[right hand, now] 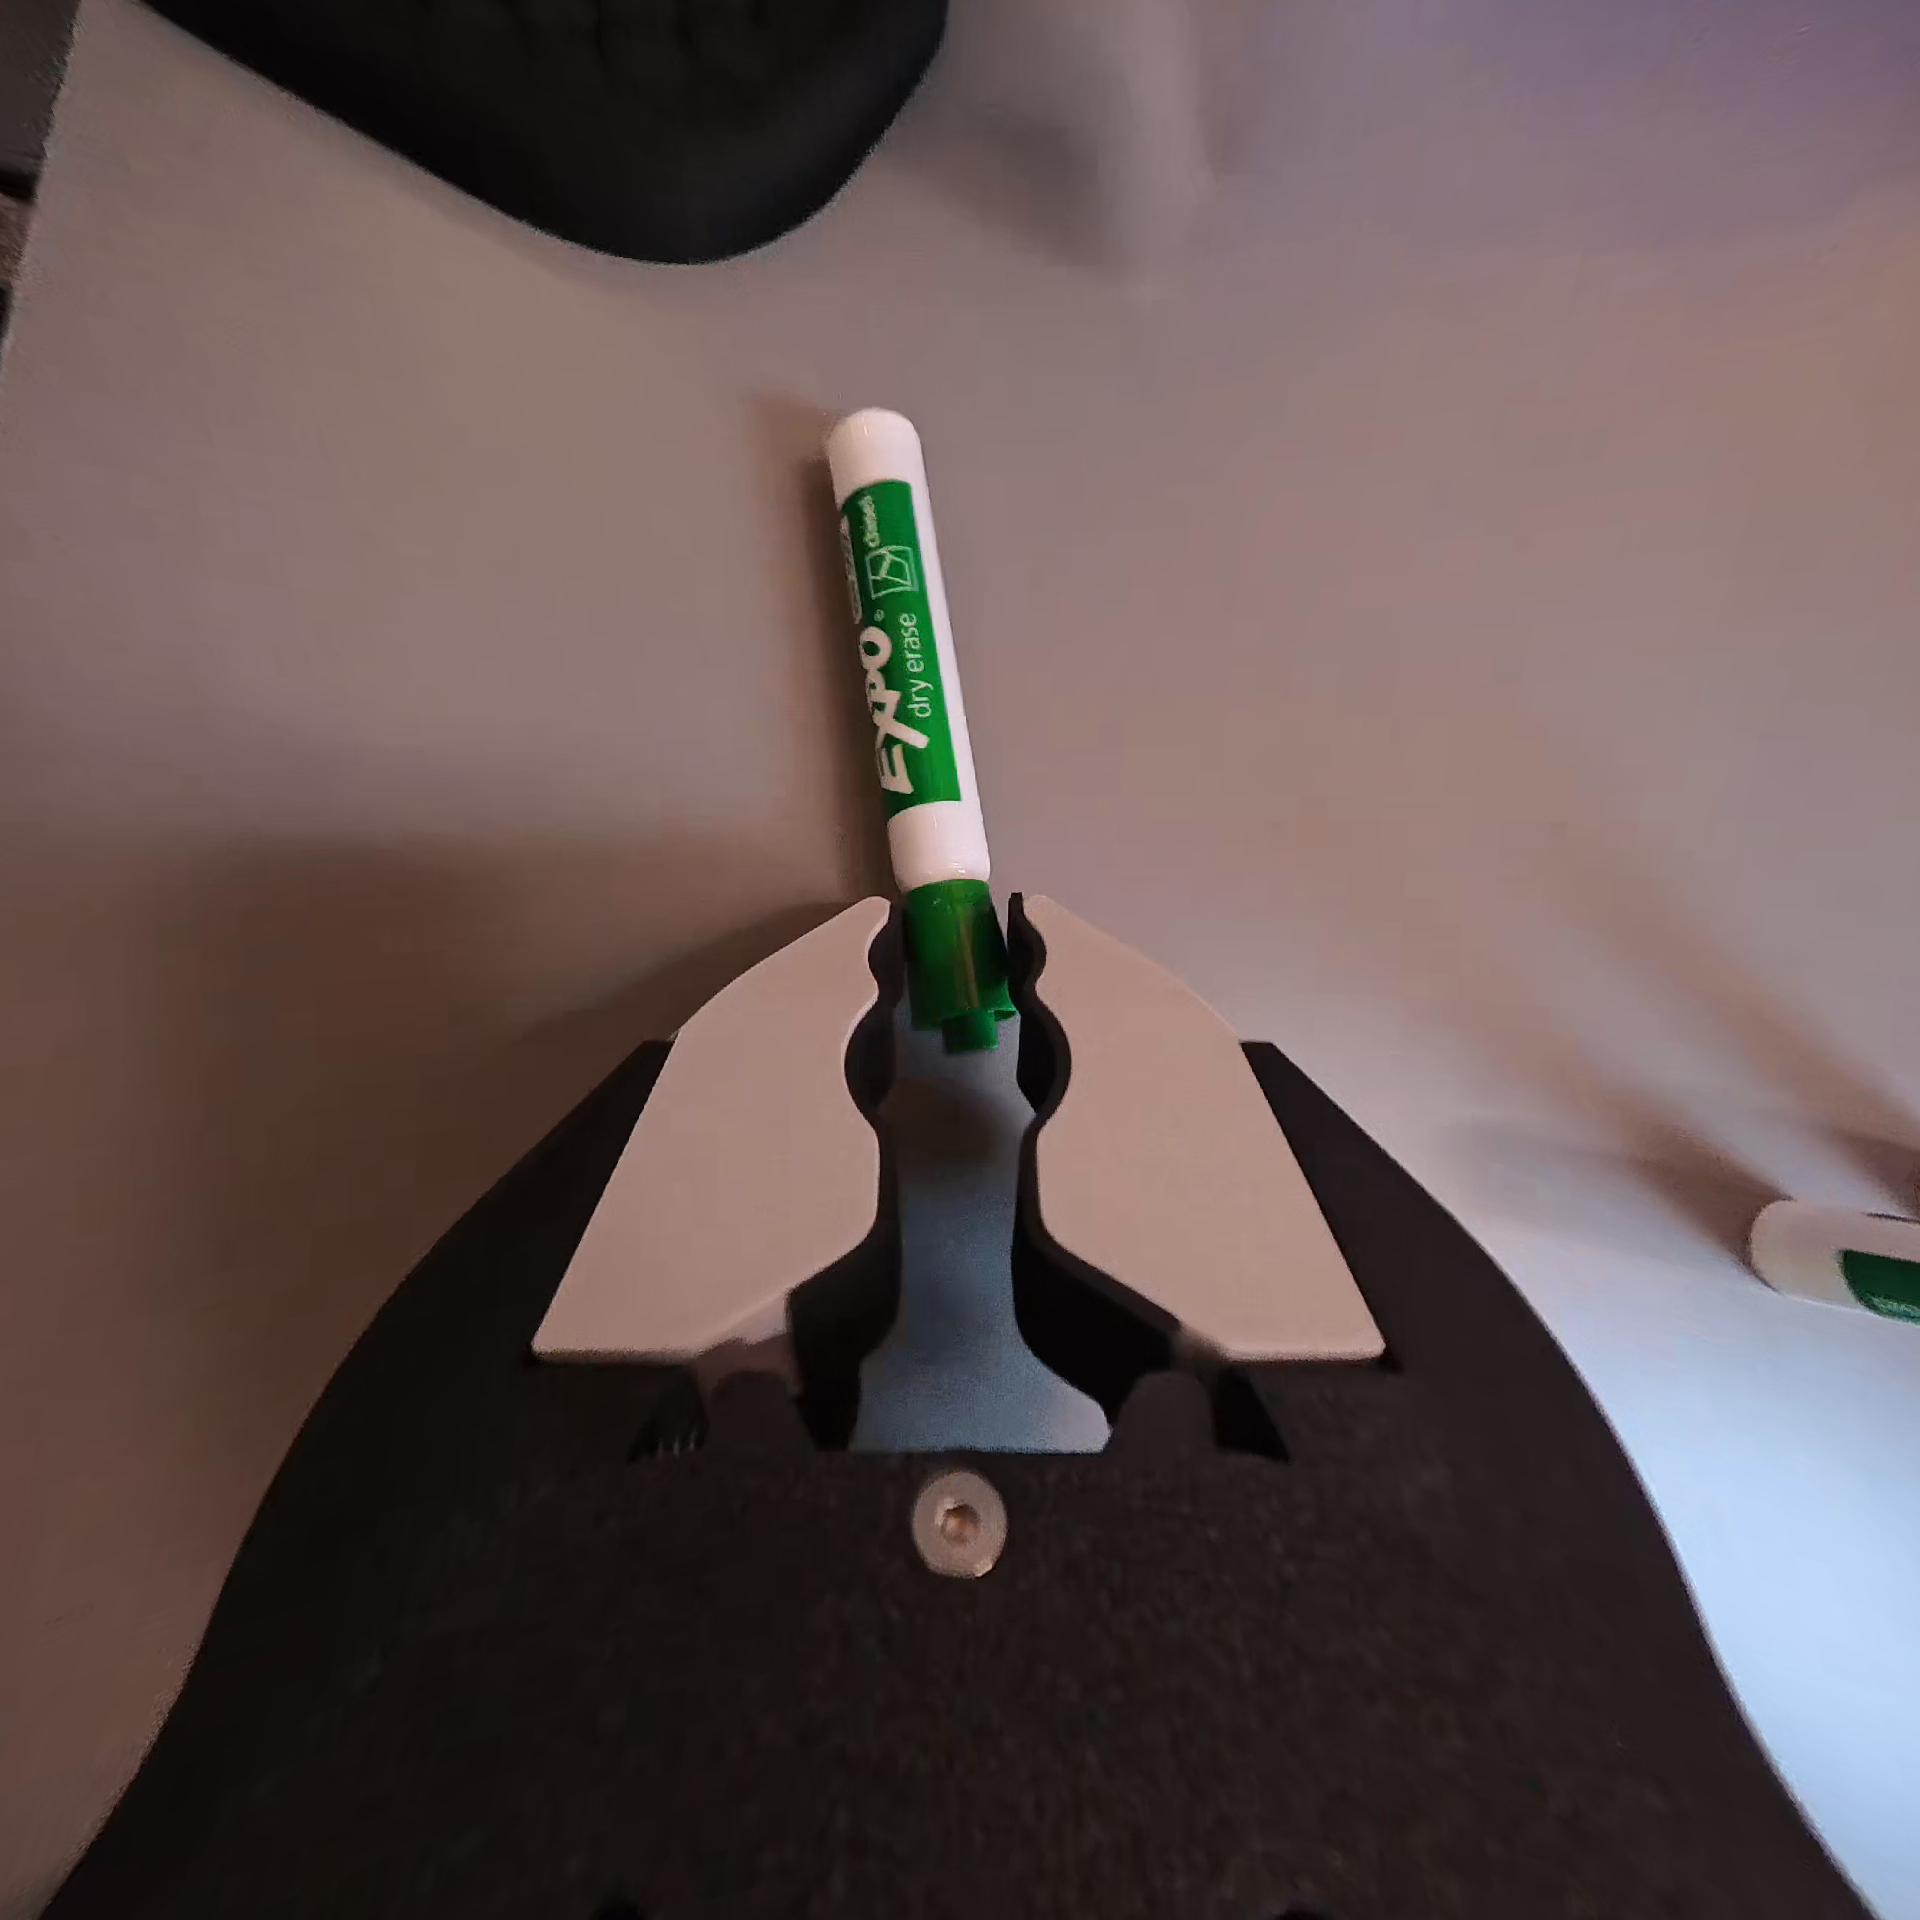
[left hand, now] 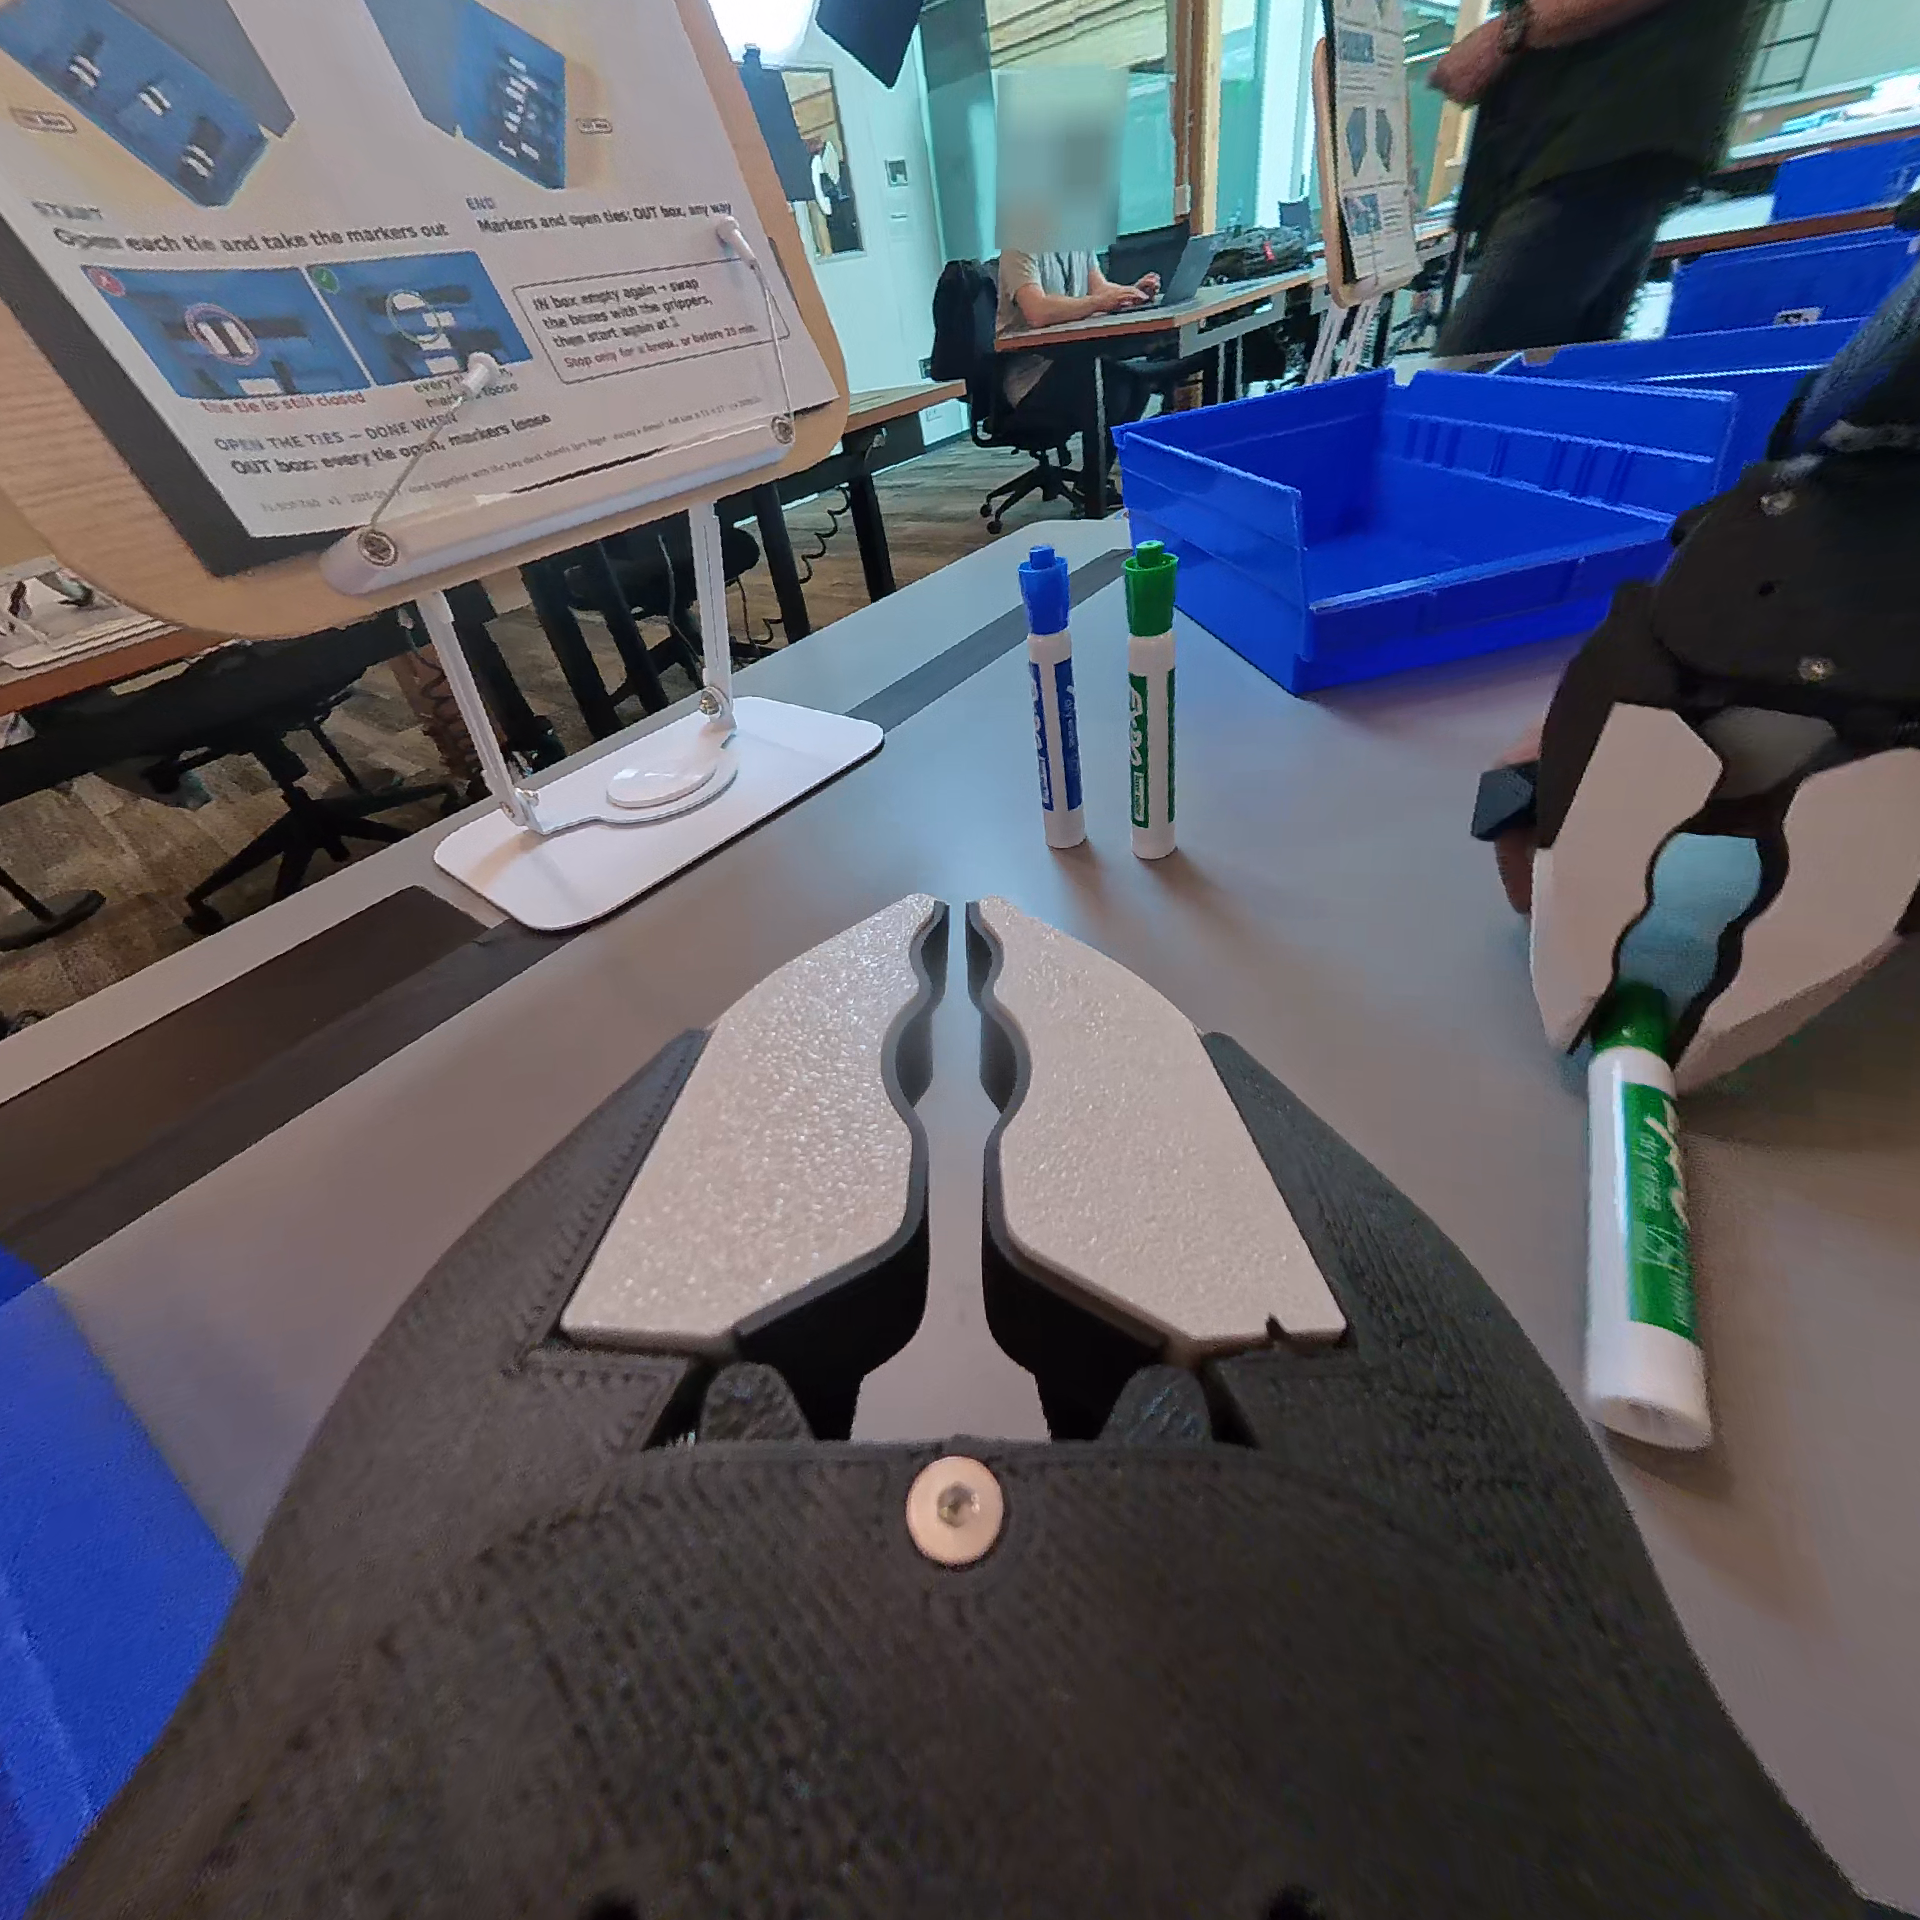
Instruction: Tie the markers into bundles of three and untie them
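In the right wrist view my right gripper (right hand: 951, 935) is shut on the green cap of a green marker (right hand: 904, 644). Its white and green barrel points away from me over the grey table (right hand: 1351, 623). The left wrist view shows the same gripper (left hand: 1631, 1023) at the right, tilted down, with that marker (left hand: 1642, 1226) lying on the table. My left gripper (left hand: 957, 920) is shut and empty, low over the table. Ahead of it a blue marker (left hand: 1051, 707) and a second green marker (left hand: 1151, 707) sit side by side, caps pointing away. No tie shows.
An empty blue bin (left hand: 1403, 520) stands at the back right, with more blue bins behind it. A white stand (left hand: 665, 779) holding an instruction sheet is at the back left. Another blue bin's edge (left hand: 83, 1558) is at my near left. A marker end (right hand: 1860, 1283) shows at the right edge. Left tips to right tips: about 20 centimeters.
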Demonstrator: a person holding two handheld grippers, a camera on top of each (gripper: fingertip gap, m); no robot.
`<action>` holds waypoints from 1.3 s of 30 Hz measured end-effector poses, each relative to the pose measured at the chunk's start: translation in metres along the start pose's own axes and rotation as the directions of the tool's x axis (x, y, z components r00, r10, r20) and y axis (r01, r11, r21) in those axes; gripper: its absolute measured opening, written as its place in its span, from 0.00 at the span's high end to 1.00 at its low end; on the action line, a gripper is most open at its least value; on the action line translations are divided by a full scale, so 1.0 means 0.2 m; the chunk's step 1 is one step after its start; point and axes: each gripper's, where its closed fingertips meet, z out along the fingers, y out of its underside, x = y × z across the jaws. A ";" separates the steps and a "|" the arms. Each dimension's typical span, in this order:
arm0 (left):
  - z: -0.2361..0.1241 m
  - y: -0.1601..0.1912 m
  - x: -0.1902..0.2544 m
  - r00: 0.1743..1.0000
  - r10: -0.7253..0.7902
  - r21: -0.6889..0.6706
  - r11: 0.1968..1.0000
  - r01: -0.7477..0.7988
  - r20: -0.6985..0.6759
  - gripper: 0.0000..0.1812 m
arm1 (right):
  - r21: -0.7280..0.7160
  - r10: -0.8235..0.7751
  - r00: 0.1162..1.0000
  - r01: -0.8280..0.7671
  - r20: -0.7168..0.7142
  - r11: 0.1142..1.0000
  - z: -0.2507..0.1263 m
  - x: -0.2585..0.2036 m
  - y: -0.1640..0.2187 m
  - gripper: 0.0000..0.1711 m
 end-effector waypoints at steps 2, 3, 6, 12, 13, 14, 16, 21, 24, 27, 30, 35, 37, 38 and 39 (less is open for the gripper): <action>0.01 0.00 0.04 0.999 0.006 -0.002 1.000 -0.006 -0.042 0.98 | -0.010 -0.005 1.000 0.005 -0.026 1.000 -0.06 0.03 -0.01 0.89; 0.01 0.00 0.07 0.998 0.007 -0.008 1.000 -0.008 -0.069 0.98 | -0.016 -0.012 0.999 0.012 -0.038 1.000 -0.10 0.05 -0.02 0.89; 0.03 0.00 0.20 0.978 -0.011 -0.025 1.000 0.006 -0.207 0.97 | -0.013 -0.036 0.997 0.036 -0.063 0.999 -0.21 0.08 -0.07 0.90; 0.06 0.03 0.48 0.916 0.014 -0.095 0.994 -0.057 -0.401 0.90 | 0.077 -0.078 0.994 0.084 -0.078 0.993 -0.36 0.11 -0.27 1.00; 0.07 0.03 0.52 0.907 0.015 -0.101 0.993 -0.063 -0.420 0.89 | 0.061 -0.083 0.993 0.088 -0.090 0.994 -0.37 0.12 -0.28 1.00; 0.09 0.03 0.56 0.897 0.008 -0.113 0.991 -0.064 -0.443 0.88 | 0.030 -0.100 0.988 0.104 -0.119 0.994 -0.36 0.14 -0.27 1.00; 0.11 0.06 0.62 0.882 0.009 -0.142 0.986 -0.087 -0.472 0.87 | -0.009 -0.112 0.981 0.112 -0.161 0.994 -0.37 0.17 -0.24 0.99; 0.13 0.12 0.66 0.876 0.062 -0.177 0.970 -0.165 -0.479 0.87 | -0.124 -0.037 0.984 0.016 -0.173 0.992 -0.42 0.19 0.09 0.82; 0.14 0.13 0.64 0.880 0.049 -0.186 0.970 -0.153 -0.472 0.88 | -0.129 0.097 0.986 -0.114 -0.133 0.985 -0.36 0.20 0.31 0.78; 0.14 0.14 0.63 0.885 0.039 -0.196 0.970 -0.145 -0.463 0.88 | -0.113 0.125 0.986 -0.137 -0.108 0.984 -0.27 0.21 0.38 0.85; 0.14 0.17 0.64 0.885 0.024 -0.219 0.966 -0.141 -0.465 0.87 | -0.066 0.091 0.992 -0.097 -0.085 0.993 -0.26 0.19 0.32 0.89; 0.18 0.17 0.69 0.870 0.003 -0.259 0.954 -0.151 -0.493 0.79 | -0.048 -0.032 0.996 0.028 -0.082 0.998 -0.36 0.18 0.07 0.89; 0.21 0.18 0.73 0.861 0.003 -0.277 0.946 -0.167 -0.509 0.76 | -0.020 -0.082 0.993 0.080 -0.081 0.997 -0.40 0.16 -0.06 0.89; 0.22 0.19 0.75 0.859 0.025 -0.283 0.939 -0.196 -0.512 0.76 | 0.005 -0.099 0.992 0.100 -0.076 0.995 -0.41 0.15 -0.12 0.89; 0.24 0.19 0.76 0.856 0.051 -0.280 0.933 -0.224 -0.514 0.77 | 0.031 -0.110 0.991 0.113 -0.072 0.993 -0.42 0.14 -0.18 0.89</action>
